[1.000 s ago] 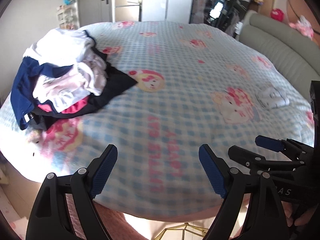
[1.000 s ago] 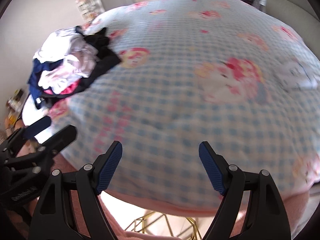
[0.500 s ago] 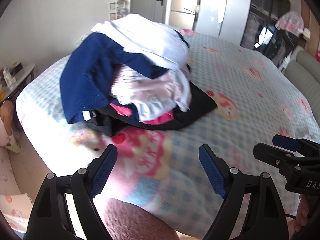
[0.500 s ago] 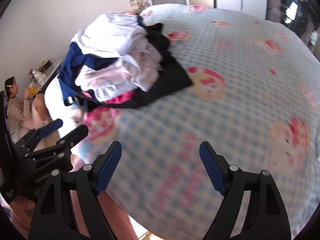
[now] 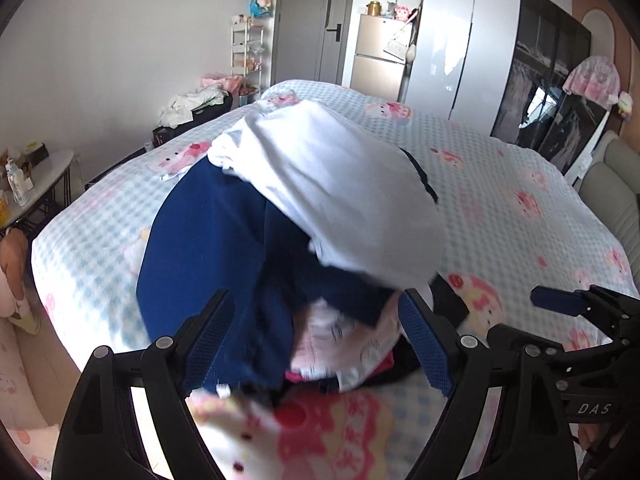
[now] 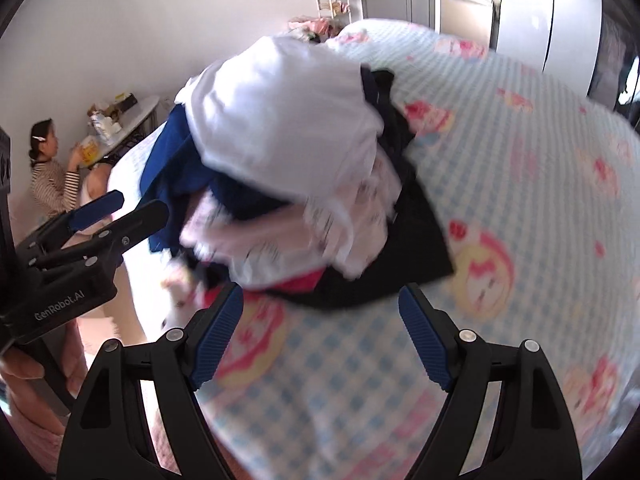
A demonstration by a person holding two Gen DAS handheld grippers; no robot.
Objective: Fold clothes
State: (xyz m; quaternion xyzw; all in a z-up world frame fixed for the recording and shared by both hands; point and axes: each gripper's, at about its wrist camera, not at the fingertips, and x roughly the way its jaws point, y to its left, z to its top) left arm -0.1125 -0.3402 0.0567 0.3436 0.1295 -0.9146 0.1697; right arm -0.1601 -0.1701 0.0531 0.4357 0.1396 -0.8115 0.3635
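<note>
Two tongs stand wide with nothing between their blue pads: the left gripper (image 5: 320,344) and the right gripper (image 6: 320,336). Both have closed in on the pile of clothes (image 5: 304,240), which a second ago lay far off and now fills each view. It sits near the left front corner of the bed (image 5: 520,184), on the checked cartoon blanket. A white garment (image 5: 332,184) tops a navy garment (image 5: 216,248), with pink and black pieces beneath. The pile is blurred.
</note>
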